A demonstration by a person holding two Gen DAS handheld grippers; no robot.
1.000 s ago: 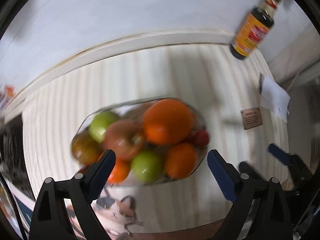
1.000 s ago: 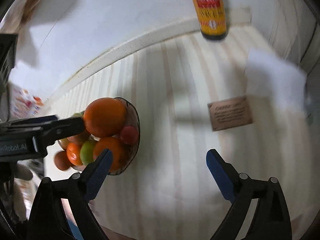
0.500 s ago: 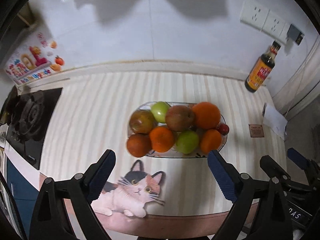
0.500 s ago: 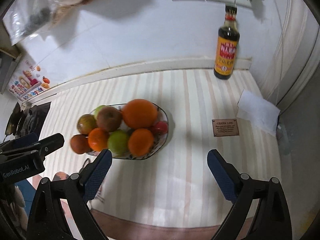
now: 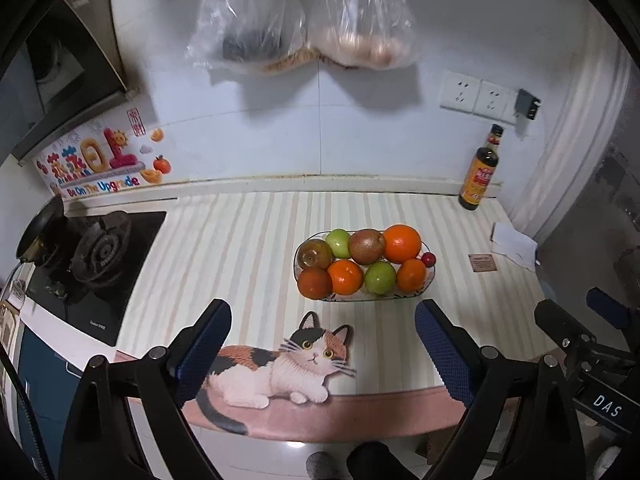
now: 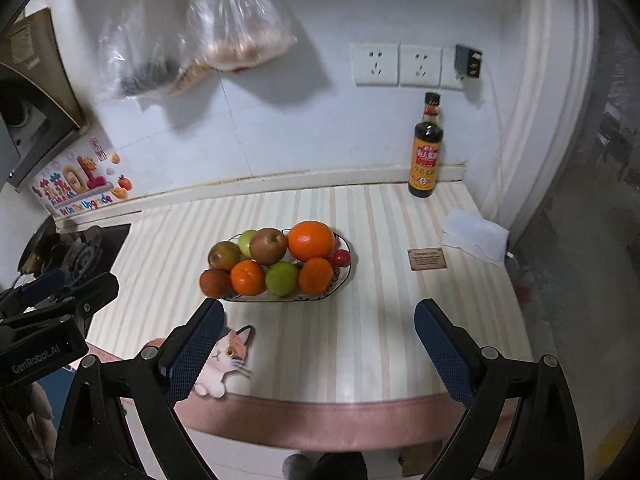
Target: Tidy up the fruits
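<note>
An oval glass fruit bowl (image 5: 429, 280) (image 6: 345, 276) stands on the striped counter, piled with fruit: a large orange (image 5: 401, 243) (image 6: 311, 240), smaller oranges (image 5: 345, 277), green apples (image 5: 379, 277), reddish apples (image 5: 365, 246) and a small red fruit (image 5: 428, 258). My left gripper (image 5: 322, 348) is open and empty, held back over the counter's front edge, well short of the bowl. My right gripper (image 6: 318, 344) is open and empty too, also near the front edge, to the bowl's right.
A dark sauce bottle (image 5: 479, 174) (image 6: 426, 152) stands at the back right by the wall. A gas stove (image 5: 92, 252) is at the left. A white tissue (image 6: 476, 236) and a small brown card (image 6: 427, 259) lie at the right. Plastic bags (image 5: 304, 24) hang on the wall. A cat picture (image 5: 276, 364) is on the counter front.
Both grippers have pulled far back and up from the bowl, so the whole counter and wall now show. The bowl and fruit have not moved.
</note>
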